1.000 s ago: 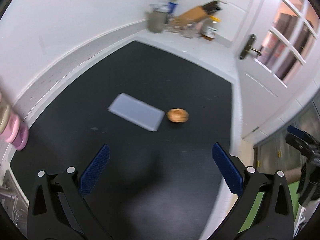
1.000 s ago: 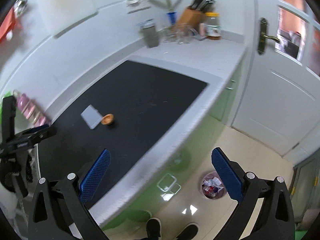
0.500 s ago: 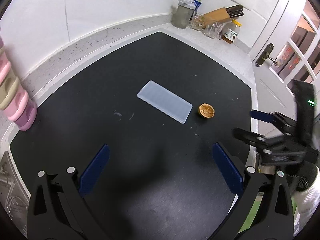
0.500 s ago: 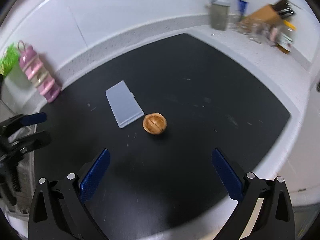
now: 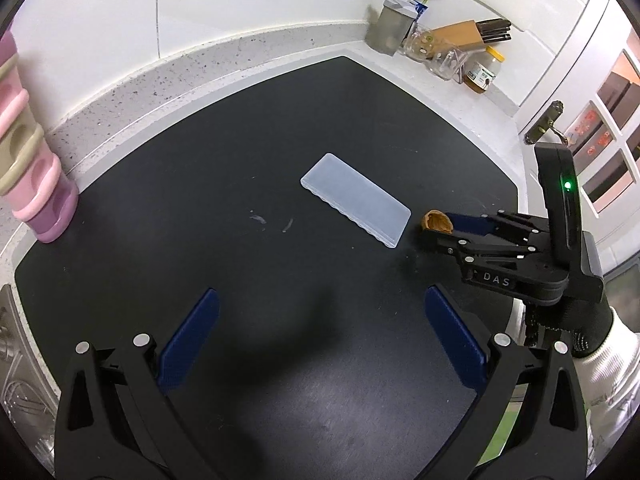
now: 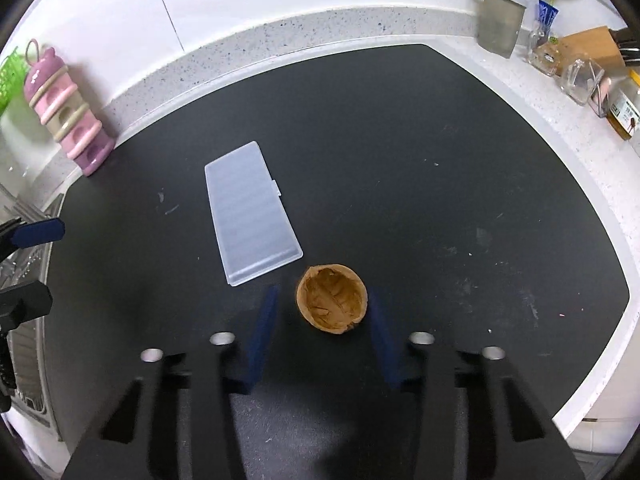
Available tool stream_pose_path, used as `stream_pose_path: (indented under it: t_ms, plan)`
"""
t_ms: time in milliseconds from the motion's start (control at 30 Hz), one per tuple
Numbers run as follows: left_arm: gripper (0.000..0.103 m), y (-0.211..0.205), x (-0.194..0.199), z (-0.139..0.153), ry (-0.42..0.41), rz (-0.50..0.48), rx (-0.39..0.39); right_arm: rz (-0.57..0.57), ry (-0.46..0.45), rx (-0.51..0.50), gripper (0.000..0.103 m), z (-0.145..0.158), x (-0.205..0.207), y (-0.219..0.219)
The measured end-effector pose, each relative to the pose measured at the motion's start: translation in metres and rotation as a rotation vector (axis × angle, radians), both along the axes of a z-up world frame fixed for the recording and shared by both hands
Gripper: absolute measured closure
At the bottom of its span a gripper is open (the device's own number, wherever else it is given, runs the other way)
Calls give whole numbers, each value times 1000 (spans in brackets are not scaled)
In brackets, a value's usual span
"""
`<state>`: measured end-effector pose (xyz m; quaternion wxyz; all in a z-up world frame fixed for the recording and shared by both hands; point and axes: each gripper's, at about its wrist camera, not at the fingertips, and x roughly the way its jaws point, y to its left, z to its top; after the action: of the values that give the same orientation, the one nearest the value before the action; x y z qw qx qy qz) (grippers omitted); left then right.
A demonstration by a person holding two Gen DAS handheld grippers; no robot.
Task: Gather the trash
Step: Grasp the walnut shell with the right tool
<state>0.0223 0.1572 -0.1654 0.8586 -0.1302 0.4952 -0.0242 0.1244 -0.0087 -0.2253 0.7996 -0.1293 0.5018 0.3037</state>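
My right gripper (image 6: 322,320) points down at the black mat (image 6: 400,184) on the worktop (image 6: 580,128), and the walnut shell half (image 6: 331,299) lies hollow side up between its blue fingers (image 6: 262,332). The fingers have just been closing in around the shell; a dark gap shows on each side, so the pads do not press on it. In the left wrist view the shell (image 5: 437,221) sits at the tip of that gripper (image 5: 448,227), just beside the corner of the clear plastic lid (image 5: 356,199), apart from it. My left gripper (image 5: 322,332) hangs over bare mat nearer the camera, its fingers (image 5: 188,340) spread wide with nothing between them. A pink stacked container (image 5: 28,160) stands at the mat's left edge, on the worktop by the wall.
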Motion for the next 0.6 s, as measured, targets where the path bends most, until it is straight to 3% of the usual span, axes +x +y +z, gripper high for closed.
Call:
stream_pose_path:
  t_ms: [400, 600]
  plan:
    - [3, -21, 40, -13, 28, -43, -5, -66, -29, 79, 69, 41, -25, -36]
    - [3, -34, 75, -31, 93, 32, -24, -103, -76, 69, 69, 60, -35, -64]
